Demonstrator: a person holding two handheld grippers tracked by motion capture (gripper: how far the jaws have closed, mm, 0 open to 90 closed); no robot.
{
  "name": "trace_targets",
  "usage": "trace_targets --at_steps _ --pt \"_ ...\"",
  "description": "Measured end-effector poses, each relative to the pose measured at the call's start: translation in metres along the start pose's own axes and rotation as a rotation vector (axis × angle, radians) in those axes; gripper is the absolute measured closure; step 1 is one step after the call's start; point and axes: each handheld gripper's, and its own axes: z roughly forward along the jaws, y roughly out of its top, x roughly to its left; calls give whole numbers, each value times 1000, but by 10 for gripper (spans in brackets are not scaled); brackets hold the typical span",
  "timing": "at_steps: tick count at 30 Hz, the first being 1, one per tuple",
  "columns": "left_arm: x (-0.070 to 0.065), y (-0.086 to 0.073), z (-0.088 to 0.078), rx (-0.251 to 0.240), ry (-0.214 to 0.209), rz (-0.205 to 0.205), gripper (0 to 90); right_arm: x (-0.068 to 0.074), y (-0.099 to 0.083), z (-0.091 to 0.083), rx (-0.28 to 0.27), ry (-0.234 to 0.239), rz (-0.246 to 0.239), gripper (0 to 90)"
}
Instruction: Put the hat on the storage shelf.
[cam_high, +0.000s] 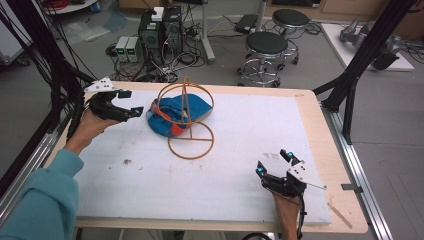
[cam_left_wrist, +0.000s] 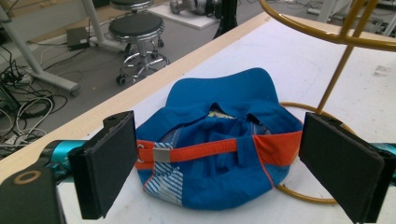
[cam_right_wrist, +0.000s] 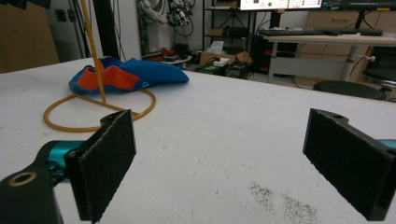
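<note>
High view: cap (cam_high: 175, 117) on white mat (cam_high: 240, 165), beside wire stand (cam_high: 189, 120), near far edge; left gripper (cam_high: 128, 102) jaws apart, just beside cap, empty; right gripper (cam_high: 274, 162) spread wide, near front edge, bare mat between.

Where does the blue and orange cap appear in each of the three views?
High view: blue and orange cap upper centre-left, behind the yellow wire stand.
Left gripper view: cap centre, between the open jaws, strap side facing the camera.
Right gripper view: cap upper left, far off.
Shared landmark: the stand's ring base.
</note>
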Motion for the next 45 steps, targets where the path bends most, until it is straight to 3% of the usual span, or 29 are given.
trace_targets --at_steps 9,18,23,34,38,45 --pt "2 7 33 81 -29 2 124 1 0 0 -1 -1 -8 85" --pt "2 -11 69 156 -21 14 150 1 0 0 -5 -1 -13 85" --pt "8 -23 83 163 11 25 159 1 0 0 -5 -1 -12 85" --pt "18 -38 97 200 59 21 166 1 0 0 -8 -5 -21 85" --pt "24 -44 99 214 55 -17 166 1 0 0 -6 -3 -17 85" --pt "27 -50 105 220 55 -23 167 1 0 0 -5 -2 -14 85"
